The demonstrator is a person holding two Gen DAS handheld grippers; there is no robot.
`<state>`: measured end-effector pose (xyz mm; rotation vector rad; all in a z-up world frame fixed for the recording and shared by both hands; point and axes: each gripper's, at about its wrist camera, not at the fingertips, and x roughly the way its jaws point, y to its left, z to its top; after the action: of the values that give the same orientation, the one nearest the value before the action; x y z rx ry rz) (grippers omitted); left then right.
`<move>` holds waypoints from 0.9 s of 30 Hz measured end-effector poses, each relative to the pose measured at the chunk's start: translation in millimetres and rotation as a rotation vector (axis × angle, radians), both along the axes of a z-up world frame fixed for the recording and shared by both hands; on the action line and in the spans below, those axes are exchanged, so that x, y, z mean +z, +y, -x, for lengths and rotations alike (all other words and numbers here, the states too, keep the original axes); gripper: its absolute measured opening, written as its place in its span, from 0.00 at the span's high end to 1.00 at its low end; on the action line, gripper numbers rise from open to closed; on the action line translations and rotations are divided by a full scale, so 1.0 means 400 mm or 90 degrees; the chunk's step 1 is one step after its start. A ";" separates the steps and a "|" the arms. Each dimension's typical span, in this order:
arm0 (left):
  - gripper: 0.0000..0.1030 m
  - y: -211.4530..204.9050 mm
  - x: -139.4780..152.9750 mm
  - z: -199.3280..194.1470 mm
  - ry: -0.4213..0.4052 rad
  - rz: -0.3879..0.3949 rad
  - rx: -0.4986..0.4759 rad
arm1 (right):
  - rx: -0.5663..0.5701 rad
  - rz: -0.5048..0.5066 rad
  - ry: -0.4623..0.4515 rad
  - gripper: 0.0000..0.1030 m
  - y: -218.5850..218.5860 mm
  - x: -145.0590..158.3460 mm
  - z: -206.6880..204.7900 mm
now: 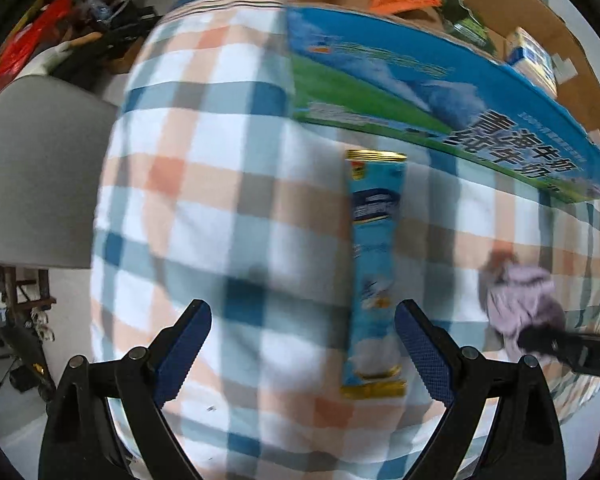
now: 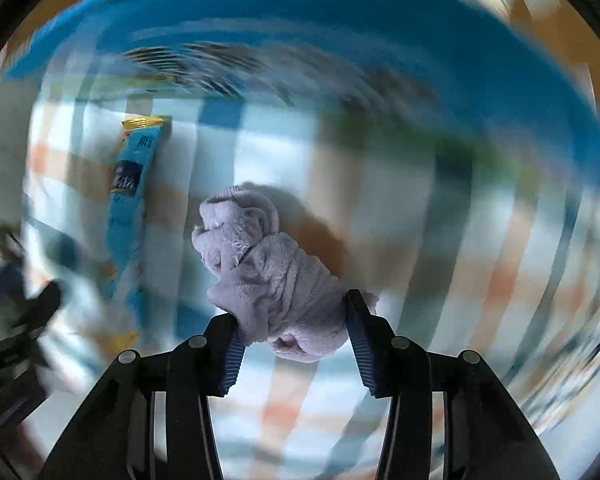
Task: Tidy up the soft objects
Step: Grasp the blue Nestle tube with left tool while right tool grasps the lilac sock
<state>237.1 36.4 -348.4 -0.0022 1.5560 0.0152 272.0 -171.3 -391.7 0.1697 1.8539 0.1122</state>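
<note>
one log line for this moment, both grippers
left hand-held gripper: open, empty | right hand-held gripper: shut on lilac cloth | blue packet: on checked cloth

A surface draped in white, blue and orange checked cloth carries a long light-blue foil snack packet lying flat, and a large open blue-and-green printed cardboard box beyond it.

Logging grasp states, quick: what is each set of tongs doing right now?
Left tongs: open, holding nothing, above the blue snack packet.
Right tongs: closed on the lavender cloth.
</note>
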 end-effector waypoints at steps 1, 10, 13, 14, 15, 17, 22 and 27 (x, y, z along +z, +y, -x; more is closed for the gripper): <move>0.09 -0.015 -0.013 -0.010 0.009 0.005 -0.007 | -0.044 -0.026 0.028 0.52 -0.036 -0.002 0.019; 0.47 -0.125 -0.121 -0.049 0.059 -0.021 -0.089 | -0.177 -0.086 0.058 0.37 -0.194 -0.055 0.071; 0.70 -0.126 -0.106 -0.025 0.044 -0.028 -0.100 | -0.108 -0.041 -0.009 0.18 -0.173 -0.011 0.072; 0.74 -0.124 -0.098 -0.014 0.047 -0.022 -0.095 | -0.072 -0.026 -0.032 0.18 -0.157 0.011 0.073; 0.80 -0.113 -0.093 -0.001 0.052 -0.015 -0.087 | -0.047 -0.016 -0.047 0.18 -0.140 0.026 0.072; 0.81 -0.102 -0.080 0.040 0.065 -0.002 -0.073 | 0.013 -0.007 -0.072 0.18 -0.104 0.050 0.076; 0.81 -0.086 -0.093 0.109 0.080 0.012 -0.048 | 0.120 0.024 -0.067 0.18 -0.006 0.029 0.080; 0.81 -0.076 -0.108 0.130 0.075 0.024 -0.028 | 0.153 0.075 -0.051 0.35 0.017 -0.044 0.086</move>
<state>185.0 5.8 -391.6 0.0029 1.6739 -0.0489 237.8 -164.4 -409.1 -0.1385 1.7900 0.1739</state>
